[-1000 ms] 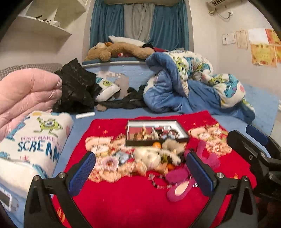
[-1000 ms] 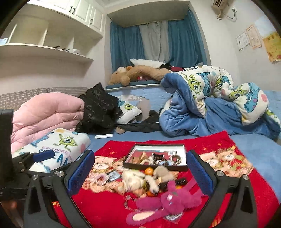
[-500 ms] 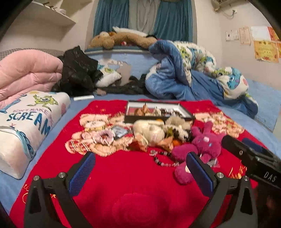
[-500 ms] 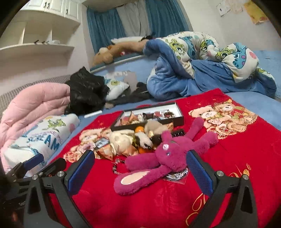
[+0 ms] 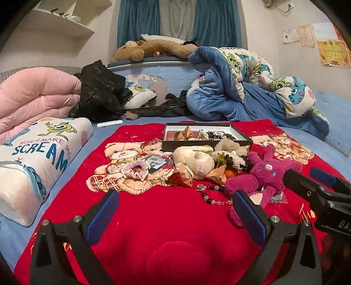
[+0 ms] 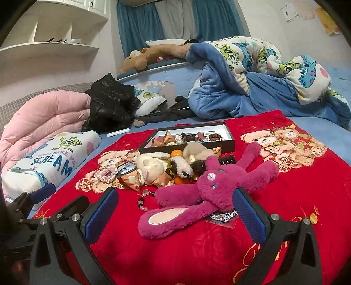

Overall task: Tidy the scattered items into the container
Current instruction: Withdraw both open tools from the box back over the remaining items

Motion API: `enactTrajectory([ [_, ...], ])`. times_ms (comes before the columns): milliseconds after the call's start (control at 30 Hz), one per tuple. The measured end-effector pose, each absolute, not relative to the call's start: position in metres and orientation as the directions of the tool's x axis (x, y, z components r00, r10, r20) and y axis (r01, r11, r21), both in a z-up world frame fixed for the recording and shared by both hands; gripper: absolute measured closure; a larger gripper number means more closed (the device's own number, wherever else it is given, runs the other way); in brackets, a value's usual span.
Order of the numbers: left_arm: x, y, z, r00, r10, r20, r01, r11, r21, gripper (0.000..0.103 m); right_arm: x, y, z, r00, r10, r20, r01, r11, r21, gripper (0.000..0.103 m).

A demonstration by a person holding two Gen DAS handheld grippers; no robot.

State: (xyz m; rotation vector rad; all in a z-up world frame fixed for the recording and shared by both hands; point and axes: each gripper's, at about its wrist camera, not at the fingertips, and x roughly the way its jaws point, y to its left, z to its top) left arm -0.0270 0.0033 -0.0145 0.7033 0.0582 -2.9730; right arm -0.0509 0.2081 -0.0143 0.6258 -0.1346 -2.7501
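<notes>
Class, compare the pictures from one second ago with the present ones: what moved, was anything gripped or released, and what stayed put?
Both grippers came down and closer to the clutter. The right gripper now frames the magenta plush rabbit, and the left gripper sits over bare red blanket near the bead bracelet. Nothing was gripped or released; both stay open. The black tray and the pile in front of it have not moved.

Home bedroom: bed (image 5: 333, 140), quilts (image 5: 252, 83), curtains (image 5: 136, 19).
</notes>
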Motion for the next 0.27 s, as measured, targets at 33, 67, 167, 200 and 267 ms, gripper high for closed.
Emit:
enactTrajectory([
  [33,-0.0271,0.0028,-0.0147,-0.889,-0.073,-0.453,0.092,-0.996,-0.021,0.0,-0.051,0.208,-0.0147,-0.854,-0.323,-0.408,0.283,-0.946,0.157,0.0],
  [67,-0.0277,0.002,-0.0152,-0.887,-0.069,-0.456,0.09,-0.996,-0.024,0.0,-0.0511,0.2077,-0.015,-0.855,-0.321,-0.408,0.284,-0.947,0.151,0.0],
  [167,-0.0284,0.0013,-0.0157,-0.885,-0.07,-0.46,0.092,-0.995,-0.024,0.0,-0.0491,0.2068,-0.014,-0.864,-0.309,-0.397,0.281,-0.951,0.127,0.0],
  [200,-0.0281,0.0018,-0.0162,-0.884,-0.074,-0.462,0.094,-0.995,-0.021,0.0,-0.0485,0.2068,-0.0136,-0.867,-0.307,-0.393,0.281,-0.952,0.123,0.0],
  [267,-0.0286,0.0027,-0.0171,-0.881,-0.084,-0.465,0.1,-0.995,-0.011,0.0,-0.048,0.2076,-0.0125,-0.869,-0.306,-0.388,0.281,-0.952,0.122,0.0],
])
